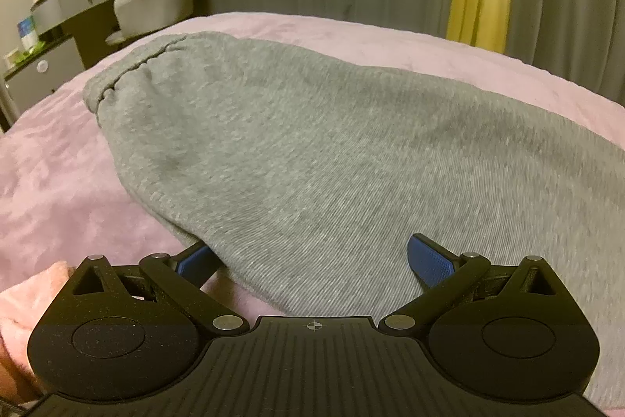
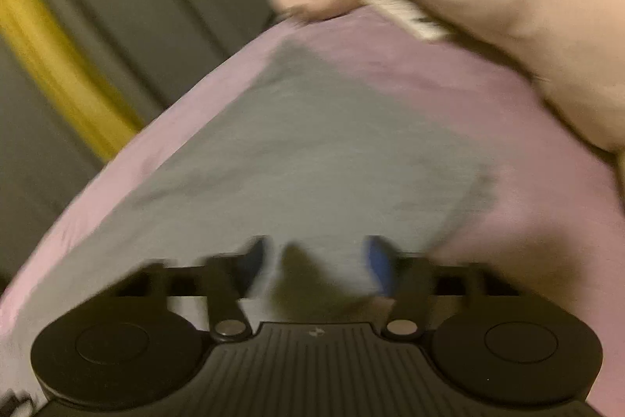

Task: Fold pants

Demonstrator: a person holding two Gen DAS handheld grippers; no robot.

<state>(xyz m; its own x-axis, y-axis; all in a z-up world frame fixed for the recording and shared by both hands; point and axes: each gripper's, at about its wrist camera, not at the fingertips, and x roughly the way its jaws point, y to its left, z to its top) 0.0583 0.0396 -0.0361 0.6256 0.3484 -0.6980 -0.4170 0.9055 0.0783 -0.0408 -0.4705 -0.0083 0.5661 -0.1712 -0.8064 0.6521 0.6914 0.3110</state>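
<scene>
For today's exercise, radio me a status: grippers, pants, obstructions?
Left gripper open astride pants edge. Right gripper blurred, grip unclear. Pants flat on pink bedspread. Nothing in the way.

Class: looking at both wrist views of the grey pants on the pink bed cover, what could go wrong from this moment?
1. The left gripper stands open around the pants with one finger under the fabric; it may close on one layer only.
2. The right gripper view is motion-blurred, so its grab on the cloth could be misplaced and wrinkle it.

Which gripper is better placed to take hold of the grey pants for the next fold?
Probably the left gripper: its open jaws already straddle the edge of the grey pants. The right gripper's view is blurred.
</scene>
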